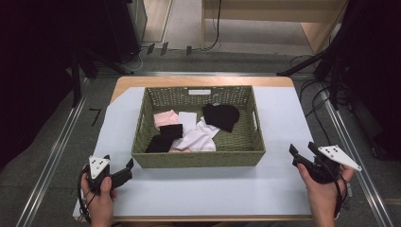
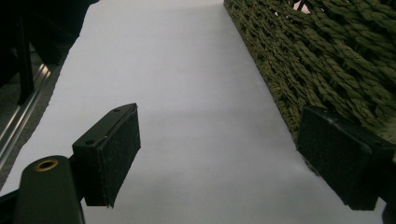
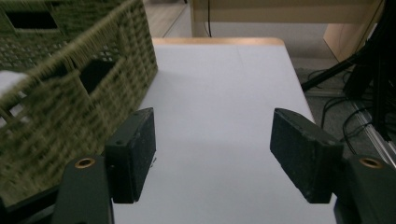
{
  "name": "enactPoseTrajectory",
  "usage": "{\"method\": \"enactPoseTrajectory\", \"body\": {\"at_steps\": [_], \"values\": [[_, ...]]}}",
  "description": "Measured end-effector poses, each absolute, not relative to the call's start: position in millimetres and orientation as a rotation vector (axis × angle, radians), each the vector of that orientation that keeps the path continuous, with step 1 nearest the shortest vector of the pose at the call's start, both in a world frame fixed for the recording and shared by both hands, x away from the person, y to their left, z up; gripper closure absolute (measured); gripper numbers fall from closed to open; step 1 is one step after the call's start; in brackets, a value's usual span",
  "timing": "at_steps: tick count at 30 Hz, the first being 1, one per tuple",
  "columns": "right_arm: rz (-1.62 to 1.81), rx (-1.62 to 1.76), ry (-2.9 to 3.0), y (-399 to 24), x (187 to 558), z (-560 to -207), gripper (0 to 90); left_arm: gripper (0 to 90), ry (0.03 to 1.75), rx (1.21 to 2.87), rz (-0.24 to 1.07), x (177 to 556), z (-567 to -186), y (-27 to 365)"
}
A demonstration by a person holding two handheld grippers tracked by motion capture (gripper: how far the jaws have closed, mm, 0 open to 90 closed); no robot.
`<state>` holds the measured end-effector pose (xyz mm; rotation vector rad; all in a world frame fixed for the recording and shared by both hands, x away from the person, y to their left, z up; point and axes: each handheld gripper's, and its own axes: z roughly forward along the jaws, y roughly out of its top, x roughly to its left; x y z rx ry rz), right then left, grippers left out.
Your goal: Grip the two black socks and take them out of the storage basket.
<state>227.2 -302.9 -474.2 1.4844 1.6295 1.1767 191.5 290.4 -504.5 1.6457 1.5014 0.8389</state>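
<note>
A woven green basket (image 1: 198,153) sits in the middle of the white-covered tabletop (image 1: 283,123), holding a loose heap of small garments: a black cloth (image 1: 221,116) toward the back right, a pink piece (image 1: 165,117) at the back left, a white piece (image 1: 198,139) in the centre, and a second dark piece (image 1: 164,137) lying over the front left; they look like folded socks or small cloths, though the high view is too coarse to be sure. The left gripper (image 1: 124,174) rests low at the basket's front left corner, jaws spread wide with nothing between them, its right jaw just beside the wicker wall. The right gripper (image 1: 302,152) hangs near the basket's right side, also wide open and empty. The work seems to be taking garments out of the basket. To do it well, lift one gripper over the rim, come down on a single top layer such as the black cloth, and pinch a fold rather than the whole heap.
</note>
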Motion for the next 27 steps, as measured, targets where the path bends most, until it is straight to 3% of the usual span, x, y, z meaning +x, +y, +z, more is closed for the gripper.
{"method": "enactPoseTrajectory", "body": {"at_steps": [10, 27], "values": [[1.208, 1.466, 1.589, -281.2, 251.8, -434.0, 34.4, 14.9, 1.519, 1.664, 0.834, 194.2, -504.8, 289.2], [1.284, 1.361, 1.641, -192.5, 298.1, -395.9, 37.1, 14.9, 1.528, 1.652, 0.839, 194.4, -504.8, 290.0]]}}
